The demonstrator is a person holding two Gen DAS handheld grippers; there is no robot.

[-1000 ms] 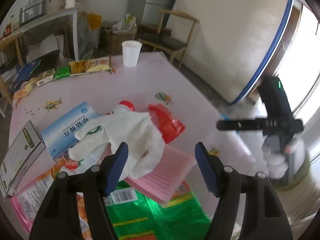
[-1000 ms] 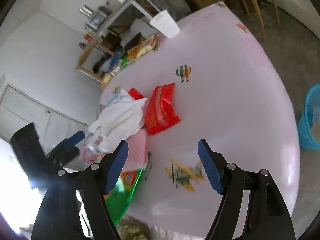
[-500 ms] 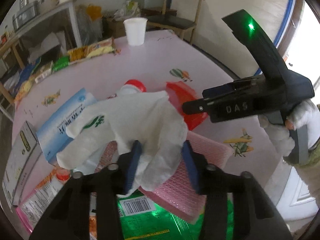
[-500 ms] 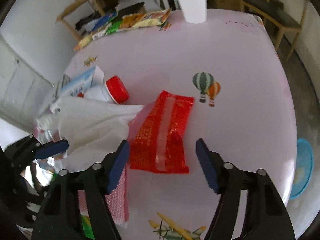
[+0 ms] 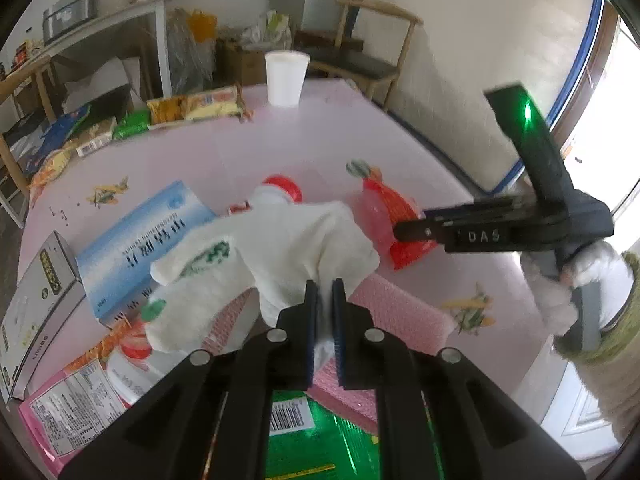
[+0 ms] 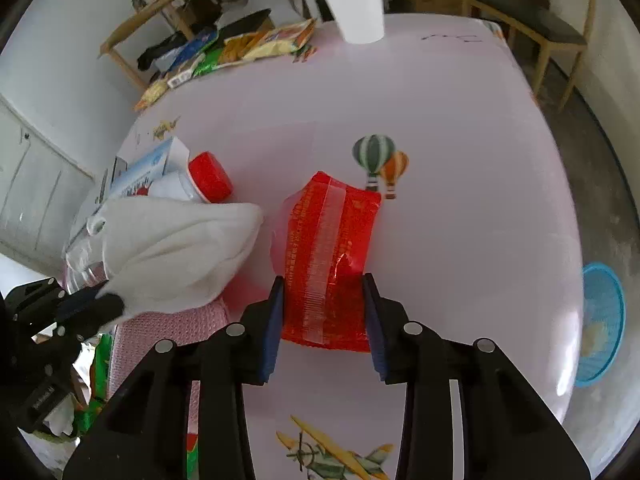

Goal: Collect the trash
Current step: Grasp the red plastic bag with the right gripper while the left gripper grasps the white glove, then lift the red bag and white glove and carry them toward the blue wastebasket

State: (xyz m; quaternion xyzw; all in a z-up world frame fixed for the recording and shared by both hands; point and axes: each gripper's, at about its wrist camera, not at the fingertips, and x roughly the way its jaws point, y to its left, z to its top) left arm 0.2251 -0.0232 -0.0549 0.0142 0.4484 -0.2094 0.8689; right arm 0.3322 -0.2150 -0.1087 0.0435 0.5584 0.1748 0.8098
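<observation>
My left gripper [image 5: 324,322] is shut on the near edge of a crumpled white glove [image 5: 276,256]; the glove [image 6: 172,256] lies over a red-capped bottle [image 6: 210,176] and a pink bubble-wrap sheet [image 5: 400,320]. My right gripper [image 6: 324,320] is open with its fingers on either side of a red plastic wrapper [image 6: 332,240] on the pink table; the jaws are close to its sides but not closed. The right gripper body shows in the left wrist view [image 5: 516,228] above the red wrapper [image 5: 384,224].
A blue-white box [image 5: 140,244], a grey carton [image 5: 32,304], a green bag [image 5: 320,436] and snack packets [image 5: 72,400] crowd the near left. A white paper cup [image 6: 356,8] and wrappers [image 6: 264,44] sit at the far edge. A blue basket [image 6: 600,320] stands on the floor right.
My left gripper closed onto the white glove. My right gripper moved in over the table and down around the red wrapper, its fingers narrowing.
</observation>
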